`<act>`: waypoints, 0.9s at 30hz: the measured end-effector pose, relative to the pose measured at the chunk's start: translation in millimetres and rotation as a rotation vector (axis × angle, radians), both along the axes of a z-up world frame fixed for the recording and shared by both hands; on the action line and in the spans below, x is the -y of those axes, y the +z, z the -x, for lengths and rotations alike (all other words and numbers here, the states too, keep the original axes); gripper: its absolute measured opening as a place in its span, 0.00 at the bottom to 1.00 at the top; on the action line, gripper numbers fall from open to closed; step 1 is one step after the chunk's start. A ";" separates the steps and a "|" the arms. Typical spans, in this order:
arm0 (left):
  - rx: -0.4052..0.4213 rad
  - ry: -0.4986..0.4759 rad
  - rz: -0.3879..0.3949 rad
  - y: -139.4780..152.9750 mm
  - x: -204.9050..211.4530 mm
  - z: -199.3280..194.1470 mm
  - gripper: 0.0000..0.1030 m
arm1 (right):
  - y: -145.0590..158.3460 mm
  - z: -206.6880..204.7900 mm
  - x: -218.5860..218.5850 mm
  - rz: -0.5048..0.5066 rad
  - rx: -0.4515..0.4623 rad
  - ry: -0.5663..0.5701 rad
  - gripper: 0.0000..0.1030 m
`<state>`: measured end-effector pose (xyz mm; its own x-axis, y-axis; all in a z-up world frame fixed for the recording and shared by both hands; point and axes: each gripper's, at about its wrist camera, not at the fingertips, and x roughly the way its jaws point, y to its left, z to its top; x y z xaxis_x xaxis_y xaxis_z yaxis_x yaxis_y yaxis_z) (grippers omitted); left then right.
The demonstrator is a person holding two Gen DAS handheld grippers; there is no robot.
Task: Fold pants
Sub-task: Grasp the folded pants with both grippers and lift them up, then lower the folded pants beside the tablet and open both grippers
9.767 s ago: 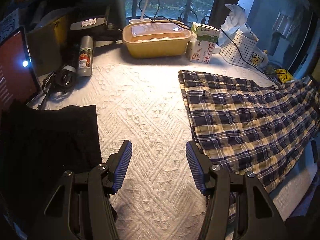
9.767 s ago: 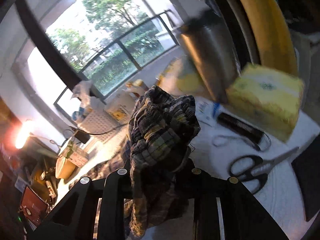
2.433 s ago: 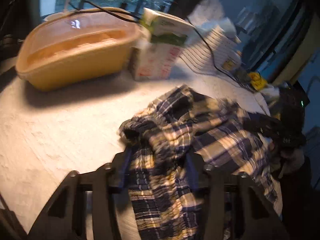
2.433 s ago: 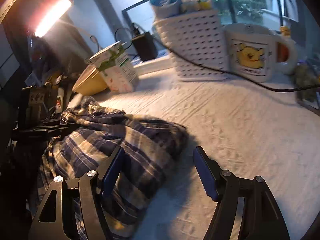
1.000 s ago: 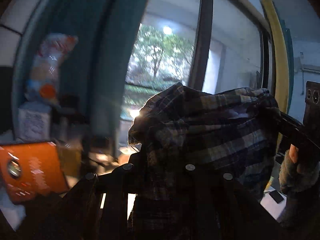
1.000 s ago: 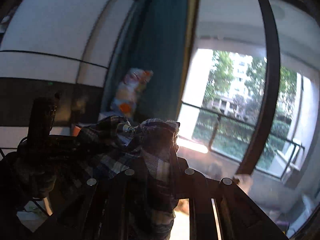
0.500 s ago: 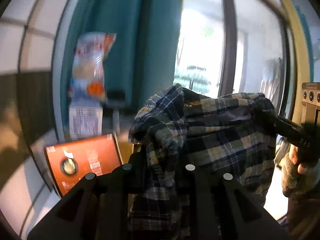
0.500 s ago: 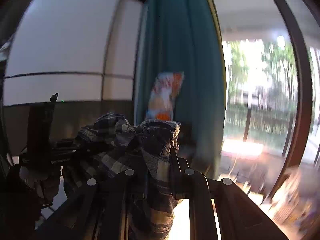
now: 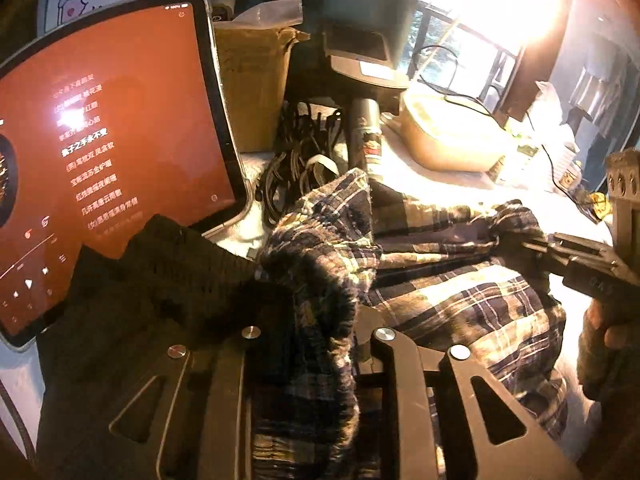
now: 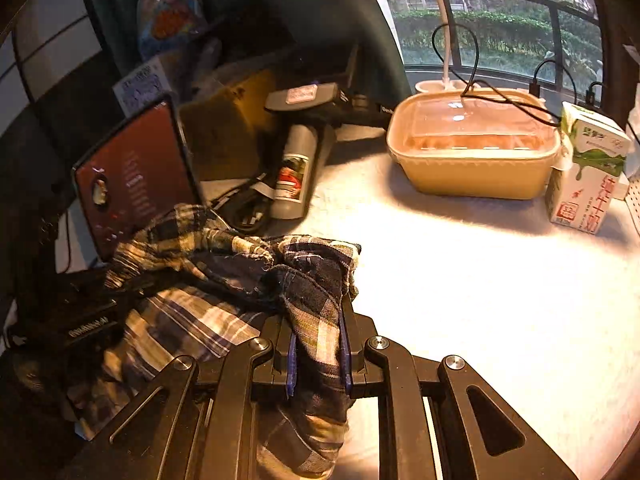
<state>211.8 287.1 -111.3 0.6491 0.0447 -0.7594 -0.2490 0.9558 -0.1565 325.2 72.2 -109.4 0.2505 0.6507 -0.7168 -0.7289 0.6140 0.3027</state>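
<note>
Right gripper [image 10: 318, 354] clamps a bunched edge of the plaid pants [image 10: 224, 280]; left gripper [image 9: 312, 320] grips the opposite bunch. The soft woven cloth sags between them over the counter's [image 10: 480, 280] left edge beside the tablet [image 10: 132, 184]. Textured white surface lies open rightward toward the smooth tan tub [image 10: 476, 148]

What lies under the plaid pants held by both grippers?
Beneath the plaid pants, the white textured cloth shows at right and a black garment at left. Whatever lies directly underneath is covered.
</note>
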 end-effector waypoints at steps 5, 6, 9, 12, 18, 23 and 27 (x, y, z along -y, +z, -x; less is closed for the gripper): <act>-0.029 0.004 -0.001 -1.5 1.7 -5.6 0.30 | -16.9 -19.1 -10.4 0.012 -0.019 0.008 0.16; -0.032 0.004 0.001 -0.8 1.8 -7.5 0.31 | -18.8 -21.5 -11.1 0.017 -0.019 0.014 0.16; -0.041 0.012 0.009 -3.9 -3.7 -9.9 0.36 | -20.8 -23.9 -13.0 0.025 -0.015 0.025 0.16; -0.047 0.016 0.016 -6.8 -6.4 -16.2 0.39 | -22.8 -24.9 -12.0 0.028 -0.009 0.029 0.16; -0.037 0.033 -0.006 -4.0 -8.8 -15.0 0.49 | -24.3 -23.7 -11.0 0.057 0.008 -0.004 0.42; 0.033 0.122 -0.061 18.8 -14.2 7.3 0.76 | -15.4 -28.0 7.6 0.066 0.032 -0.081 0.69; 0.116 0.192 -0.067 38.6 -17.3 37.0 0.80 | -0.9 -19.7 27.1 0.074 0.076 -0.108 0.70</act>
<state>174.7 304.4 -72.7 0.7065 0.2234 -0.6716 -0.4113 0.9018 -0.1327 344.9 45.1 -110.2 0.3720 0.5630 -0.7380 -0.6765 0.7088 0.1998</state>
